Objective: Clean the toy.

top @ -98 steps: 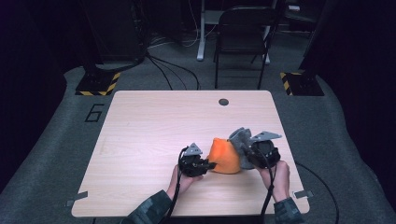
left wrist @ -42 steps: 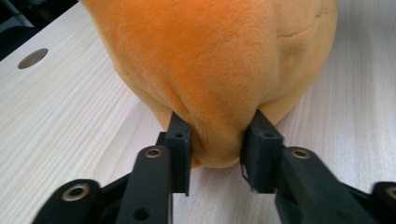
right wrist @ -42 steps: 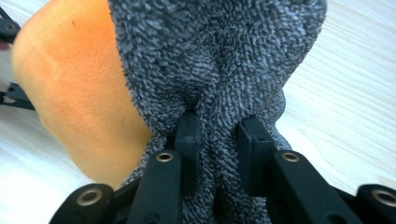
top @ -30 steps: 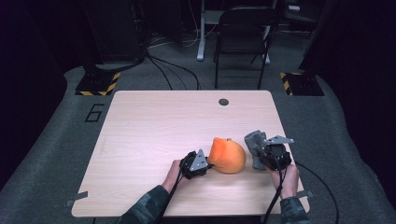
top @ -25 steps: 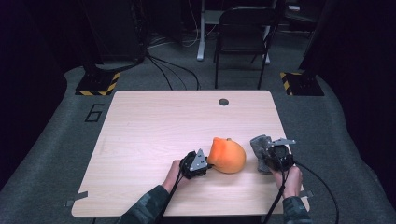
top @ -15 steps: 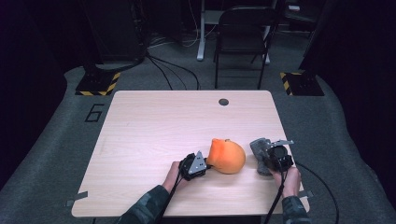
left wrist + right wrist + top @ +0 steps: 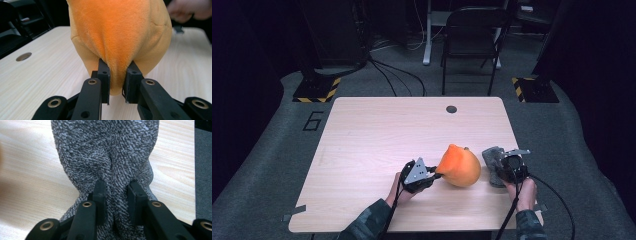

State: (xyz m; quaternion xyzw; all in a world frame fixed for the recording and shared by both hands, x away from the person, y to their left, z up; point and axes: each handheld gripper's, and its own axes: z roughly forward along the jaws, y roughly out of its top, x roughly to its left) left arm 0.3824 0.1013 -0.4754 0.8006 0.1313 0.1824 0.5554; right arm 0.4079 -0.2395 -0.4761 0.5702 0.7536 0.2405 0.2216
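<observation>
While left gripper (image 7: 116, 87) pinches orange plush (image 7: 458, 165) near table (image 7: 377, 130) front edge, right gripper (image 7: 116, 200) clamps grey cloth (image 7: 493, 161) by right edge, wide bare tabletop beyond.

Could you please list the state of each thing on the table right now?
Orange plush toy: resting on the table, fabric pinched by the left claw.
Grey cloth: bunched on the table, fold pinched by the right claw.
Table: flat, wooden top.
</observation>
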